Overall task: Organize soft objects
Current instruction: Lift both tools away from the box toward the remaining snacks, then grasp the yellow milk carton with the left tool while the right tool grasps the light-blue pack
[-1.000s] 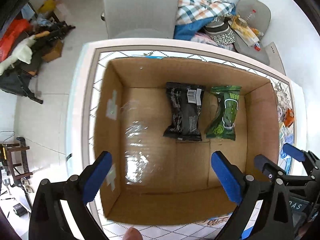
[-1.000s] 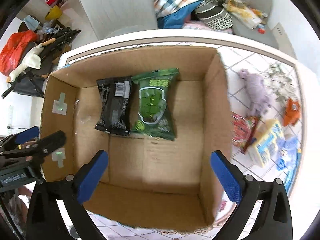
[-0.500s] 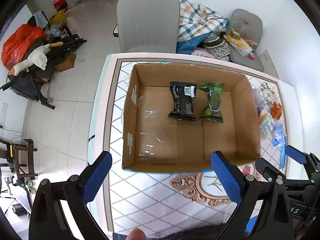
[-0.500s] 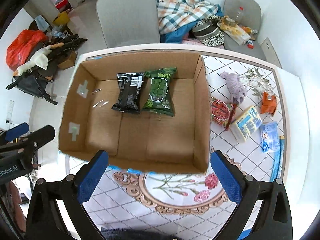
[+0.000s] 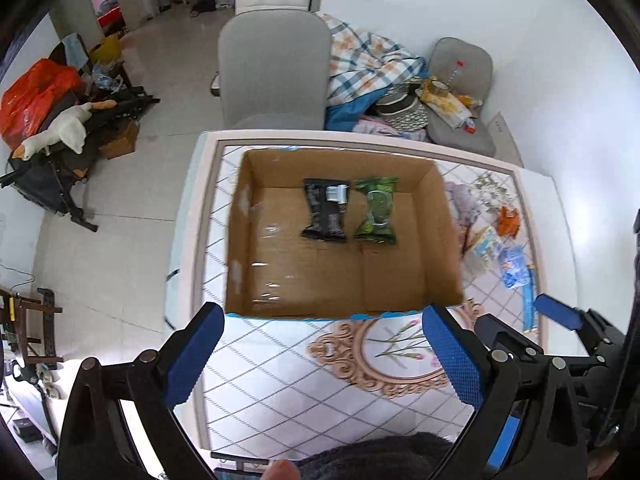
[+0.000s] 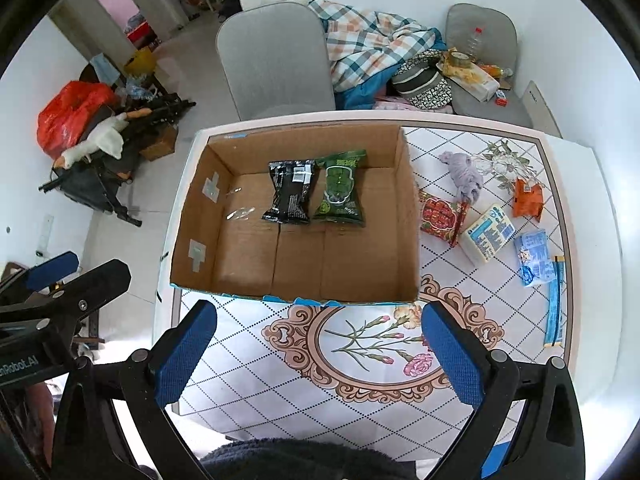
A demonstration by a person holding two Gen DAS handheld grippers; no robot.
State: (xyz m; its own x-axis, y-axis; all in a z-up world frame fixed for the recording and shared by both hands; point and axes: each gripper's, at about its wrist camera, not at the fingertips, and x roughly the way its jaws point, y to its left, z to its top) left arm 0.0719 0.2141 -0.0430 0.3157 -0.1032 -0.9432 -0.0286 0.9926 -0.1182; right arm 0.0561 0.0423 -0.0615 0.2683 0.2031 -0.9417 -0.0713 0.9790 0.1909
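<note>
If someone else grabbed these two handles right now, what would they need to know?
Left gripper: open, holding nothing, above the table's near edge. Right gripper: the same.
Cardboard box: on the table, with a black packet and a green packet side by side at the back.
Left to pack, all on the table right of the box: purple cloth, red packet, orange packet, yellow-and-blue packet, light blue packet.

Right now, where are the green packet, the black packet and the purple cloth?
green packet point(image 6: 339, 192): right wrist view, middle of its printed front.
black packet point(image 6: 291, 194): right wrist view, centre of the wrapper.
purple cloth point(image 6: 464, 172): right wrist view, middle of the bunched fabric.
</note>
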